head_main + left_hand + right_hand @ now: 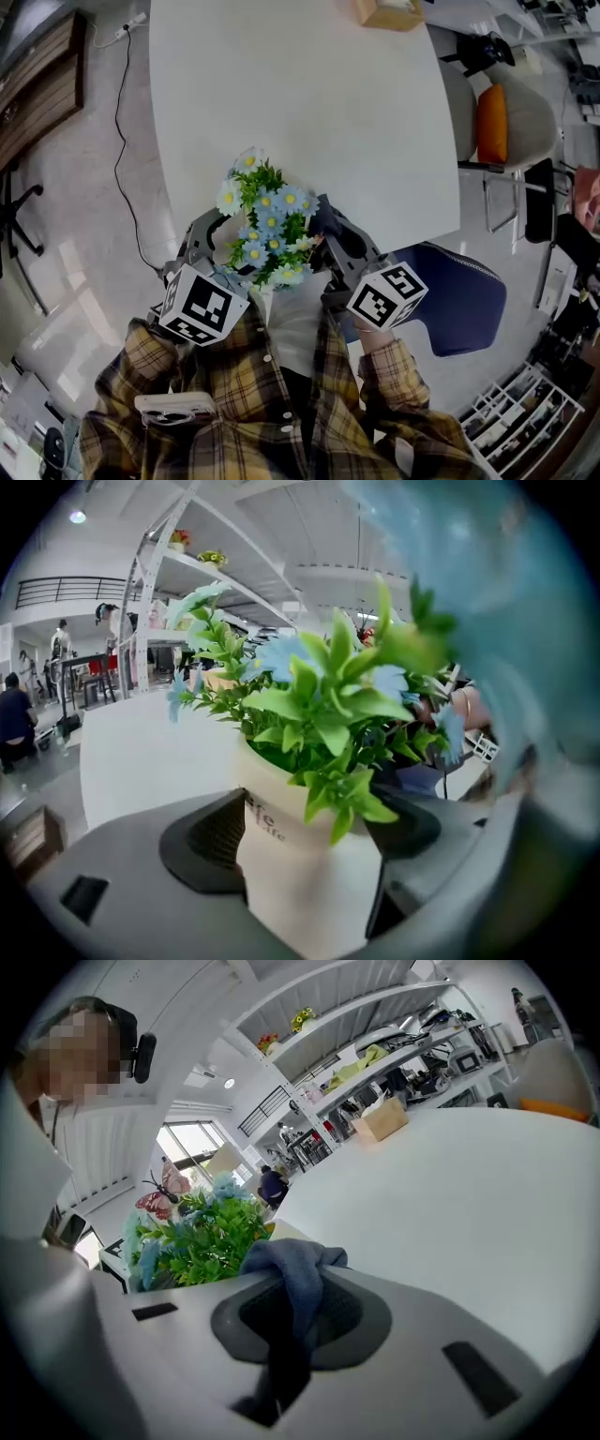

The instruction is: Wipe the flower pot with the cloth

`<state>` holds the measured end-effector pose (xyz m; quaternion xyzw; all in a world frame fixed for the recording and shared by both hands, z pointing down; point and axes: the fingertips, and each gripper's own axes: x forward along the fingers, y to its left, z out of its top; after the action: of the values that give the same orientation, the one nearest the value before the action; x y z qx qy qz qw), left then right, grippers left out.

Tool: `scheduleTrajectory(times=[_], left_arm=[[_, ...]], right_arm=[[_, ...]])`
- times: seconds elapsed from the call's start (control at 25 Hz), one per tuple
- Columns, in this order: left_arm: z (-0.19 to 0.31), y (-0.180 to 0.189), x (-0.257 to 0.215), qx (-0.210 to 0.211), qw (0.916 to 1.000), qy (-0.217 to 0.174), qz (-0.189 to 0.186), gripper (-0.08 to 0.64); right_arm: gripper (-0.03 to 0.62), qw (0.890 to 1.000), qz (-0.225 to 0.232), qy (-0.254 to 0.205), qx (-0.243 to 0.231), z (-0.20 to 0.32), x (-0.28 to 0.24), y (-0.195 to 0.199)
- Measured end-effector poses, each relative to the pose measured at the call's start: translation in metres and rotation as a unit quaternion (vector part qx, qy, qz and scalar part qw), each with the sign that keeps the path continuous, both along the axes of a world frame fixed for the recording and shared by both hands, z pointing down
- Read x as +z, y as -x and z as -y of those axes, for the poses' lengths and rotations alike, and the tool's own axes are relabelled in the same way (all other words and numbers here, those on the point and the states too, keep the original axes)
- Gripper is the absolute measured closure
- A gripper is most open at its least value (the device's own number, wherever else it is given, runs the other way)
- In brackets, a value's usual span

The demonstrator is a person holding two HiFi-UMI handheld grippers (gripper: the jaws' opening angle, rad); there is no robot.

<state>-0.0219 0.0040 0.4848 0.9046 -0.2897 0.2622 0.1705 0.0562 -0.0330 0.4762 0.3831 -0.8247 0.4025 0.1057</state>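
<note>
so the flower pot (300, 892) looks smooth matt cream, its leaves (319, 714) shiny plastic. The cloth (298, 1274) is soft fuzzy blue fabric. The left gripper (305, 841) is matt grey plastic with ribbed black pads (211, 841). The desk (300, 103) is smooth white.

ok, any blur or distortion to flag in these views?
Left gripper view: strong fisheye; a flower close to the lens blurs the upper right, the pot is sharp. Right gripper view: fisheye, cloth in focus, mosaic patch upper left. Head view: even light, sharp, table edges bowed.
</note>
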Motion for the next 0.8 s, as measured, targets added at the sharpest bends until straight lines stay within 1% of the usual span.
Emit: scheduleTrajectory(times=[0.16,0.28,0.52,0.64,0.8], left_arm=[[0.009,-0.003,0.001,0.038,0.9992,-0.001,-0.005,0.158],[0.012,-0.006,0.001,0.068,0.9975,-0.006,-0.015,0.158],[0.016,-0.012,0.001,0.142,0.9895,-0.011,-0.024,0.158],[0.019,-0.013,0.003,0.191,0.981,-0.014,-0.03,0.158],[0.021,-0.01,0.003,0.278,0.9599,-0.013,-0.033,0.158]], right_arm=[[0.569,1.0,-0.005,-0.005,-0.013,0.028,0.001,-0.003],[0.569,0.999,-0.003,0.0,-0.034,0.045,0.003,-0.004],[0.569,0.995,-0.003,0.004,-0.095,0.071,0.004,-0.004],[0.569,0.99,0.003,0.016,-0.138,0.082,0.007,0.003],[0.569,0.974,0.006,0.036,-0.224,0.088,0.012,0.019]])
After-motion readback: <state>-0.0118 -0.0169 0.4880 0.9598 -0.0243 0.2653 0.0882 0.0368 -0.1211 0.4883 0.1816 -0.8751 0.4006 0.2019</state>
